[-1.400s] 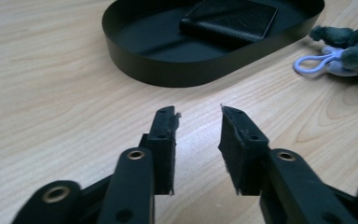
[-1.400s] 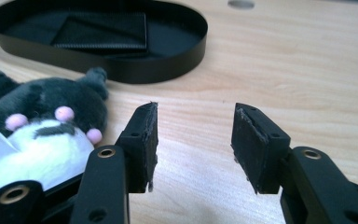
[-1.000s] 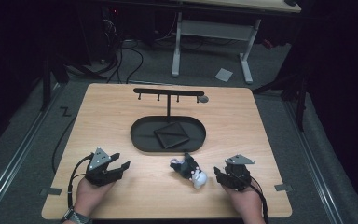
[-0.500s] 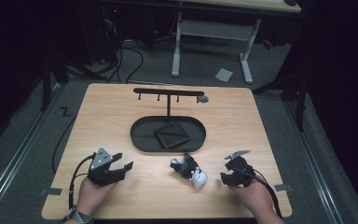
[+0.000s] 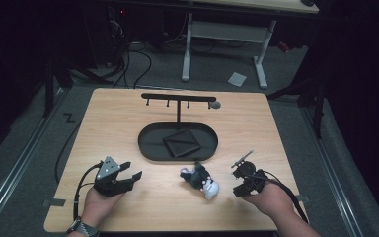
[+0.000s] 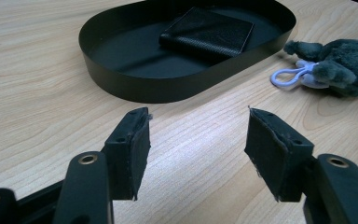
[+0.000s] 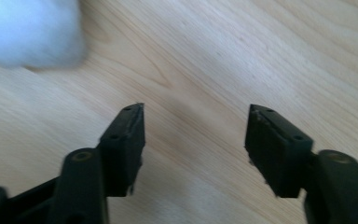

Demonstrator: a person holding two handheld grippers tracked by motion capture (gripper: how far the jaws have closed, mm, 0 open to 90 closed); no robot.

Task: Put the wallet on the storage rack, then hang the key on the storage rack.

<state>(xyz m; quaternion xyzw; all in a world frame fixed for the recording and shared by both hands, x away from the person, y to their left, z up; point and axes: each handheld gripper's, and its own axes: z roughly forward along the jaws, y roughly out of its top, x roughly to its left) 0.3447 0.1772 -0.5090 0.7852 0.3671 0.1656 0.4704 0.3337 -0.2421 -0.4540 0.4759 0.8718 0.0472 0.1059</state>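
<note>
Wooden table [image 5: 128,123] carries everything, lit against a dark room. At its near left, the person's left hand [image 5: 96,205] holds the left gripper [image 5: 128,177], which sits low over bare wood with its jaws spread wide and nothing between them; the left gripper view shows the same gap, with the fingertips [image 6: 133,149] pointing toward the tray. A black oval tray [image 5: 150,148] lies in the middle of the table, and a flat black wallet-like square [image 5: 181,142] rests inside it, turned at an angle. Behind the tray stands a thin black T-shaped rack [image 5: 177,101] with small hooks under its crossbar. Just in front of the tray's right end lies a small dark grey plush toy [image 5: 200,178] with a white part and a pale loop [image 6: 291,77] at one end, apart from both grippers. At the near right, the right hand [image 5: 271,200] holds the right gripper [image 5: 238,190], tilted down at the wood just beside the toy, jaws also parted and empty.
</note>
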